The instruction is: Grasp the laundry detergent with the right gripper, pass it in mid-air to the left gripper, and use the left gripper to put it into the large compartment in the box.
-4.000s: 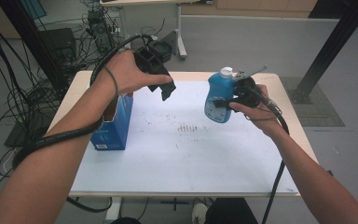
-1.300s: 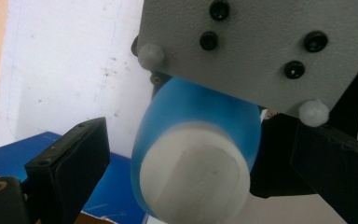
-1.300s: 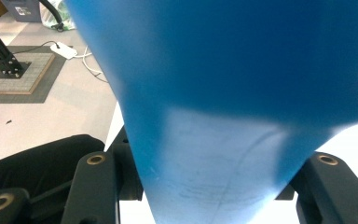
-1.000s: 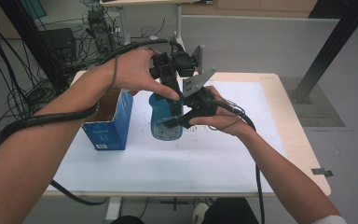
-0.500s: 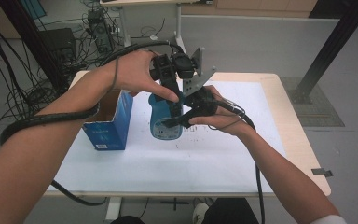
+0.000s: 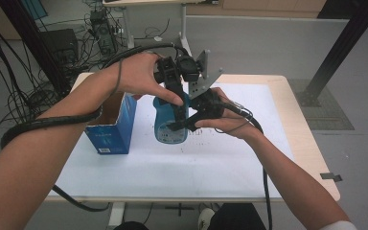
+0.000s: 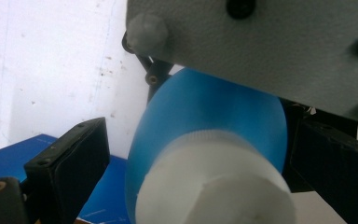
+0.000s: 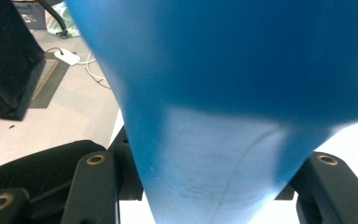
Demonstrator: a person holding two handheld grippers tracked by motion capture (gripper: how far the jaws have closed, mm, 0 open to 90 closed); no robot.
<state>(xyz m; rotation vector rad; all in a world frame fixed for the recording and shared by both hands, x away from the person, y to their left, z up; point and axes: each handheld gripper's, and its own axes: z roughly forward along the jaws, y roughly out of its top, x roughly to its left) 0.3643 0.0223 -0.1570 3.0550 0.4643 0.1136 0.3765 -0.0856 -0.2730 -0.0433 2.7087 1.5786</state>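
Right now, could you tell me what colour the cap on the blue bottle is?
White; the cap shows best in the left gripper view.

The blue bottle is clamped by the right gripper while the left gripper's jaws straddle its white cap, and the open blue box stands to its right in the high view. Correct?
Not quite. In the high view the open blue box stands left of the blue bottle, not right. The rest holds: the right gripper clamps the bottle's body, and the left gripper has its jaws on either side of the white cap.
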